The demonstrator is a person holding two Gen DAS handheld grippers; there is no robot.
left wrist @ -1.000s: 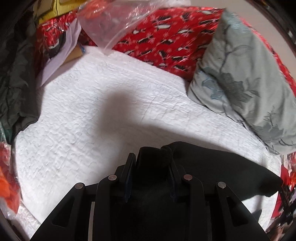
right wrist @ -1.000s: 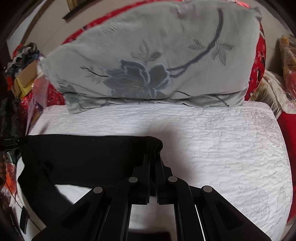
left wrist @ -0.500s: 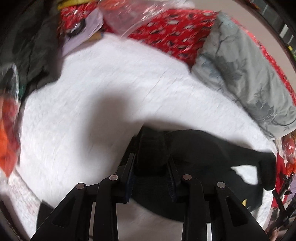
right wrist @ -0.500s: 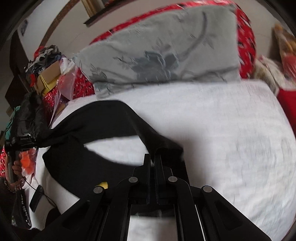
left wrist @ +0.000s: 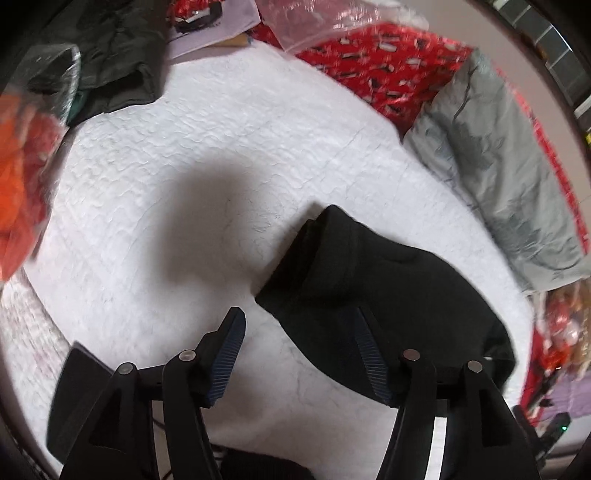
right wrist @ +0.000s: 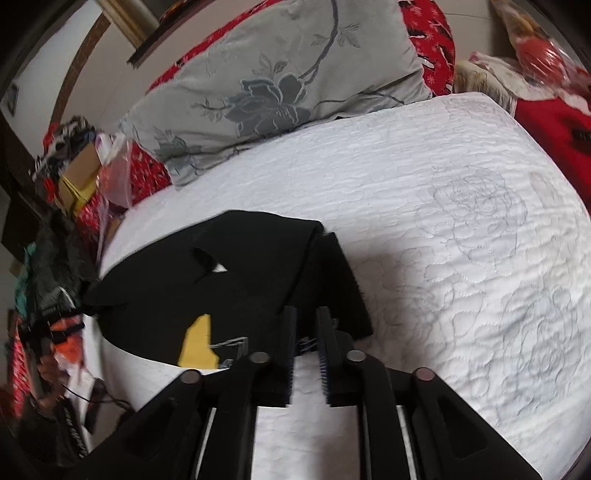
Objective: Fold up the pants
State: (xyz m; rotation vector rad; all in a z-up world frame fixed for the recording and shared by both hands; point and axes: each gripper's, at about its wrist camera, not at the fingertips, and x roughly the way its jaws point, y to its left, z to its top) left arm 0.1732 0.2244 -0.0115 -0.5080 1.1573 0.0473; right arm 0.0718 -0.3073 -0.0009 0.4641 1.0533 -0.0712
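Note:
Black pants (left wrist: 373,291) lie folded in a heap on the white quilted bed (left wrist: 221,158). My left gripper (left wrist: 299,325) is open, empty, just in front of the pants' near left edge. In the right wrist view the pants (right wrist: 236,280) lie left of centre, with a yellow label (right wrist: 199,343) showing. My right gripper (right wrist: 304,317) has its jaws slightly apart at the pants' near right corner, with nothing visibly held.
A grey floral pillow (right wrist: 280,85) leans at the head of the bed, also in the left wrist view (left wrist: 506,166). Red patterned fabric (left wrist: 384,59), a clear plastic bag (left wrist: 332,18), dark clothes (left wrist: 110,55) and an orange item (left wrist: 18,177) ring the bed.
Both grippers held the pants lifted, brought them down onto the bed and let go. The left jaws opened wide; the right jaws opened a little. The pants now lie folded.

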